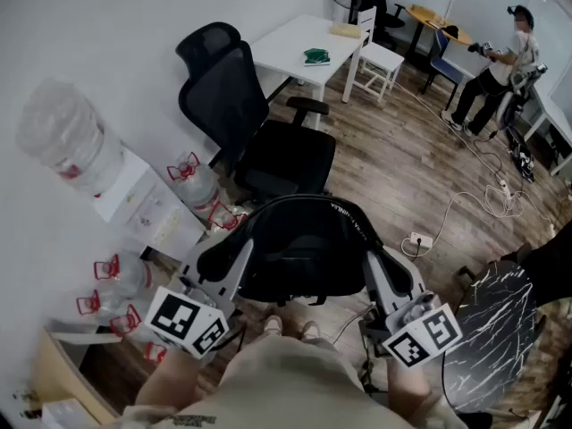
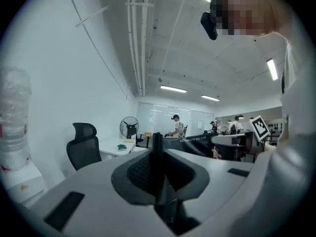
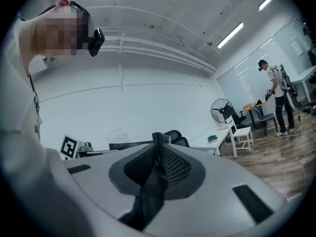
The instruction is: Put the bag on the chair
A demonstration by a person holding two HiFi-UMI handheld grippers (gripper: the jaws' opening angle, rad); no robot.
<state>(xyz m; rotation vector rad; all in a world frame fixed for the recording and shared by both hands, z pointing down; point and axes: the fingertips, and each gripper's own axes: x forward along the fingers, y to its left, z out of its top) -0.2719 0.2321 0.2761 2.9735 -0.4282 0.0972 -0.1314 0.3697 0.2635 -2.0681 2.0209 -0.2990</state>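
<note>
Head view: a person holds a black bag (image 1: pixel 302 244) up between two grippers, directly above the person's shoes (image 1: pixel 273 326) and on the near side of a black office chair (image 1: pixel 284 161). The left gripper (image 1: pixel 241 253) grips the bag's left edge and the right gripper (image 1: pixel 372 259) its right edge, so the bag hangs spread between them with its open top facing the camera. The bag is not resting on the seat: its far rim overlaps the front edge of the seat in this view, and whether the two touch cannot be told. Left gripper view: the jaws are nearly together, pinching a thin black strap (image 2: pixel 157 154) that stands upright between the pads. Right gripper view: the jaws are likewise closed down on a second black strap (image 3: pixel 157 149), which runs out below the pads. Surroundings: a large water bottle (image 1: pixel 61 137) stands against the wall to the left of the chair. A white table (image 1: pixel 295 38) carrying a green object (image 1: pixel 315 56) lies beyond the chair, with a white chair (image 1: pixel 379 61) beside it. Another person (image 1: pixel 502 68) sits at the far right on the wooden floor (image 1: pixel 402 164).
</note>
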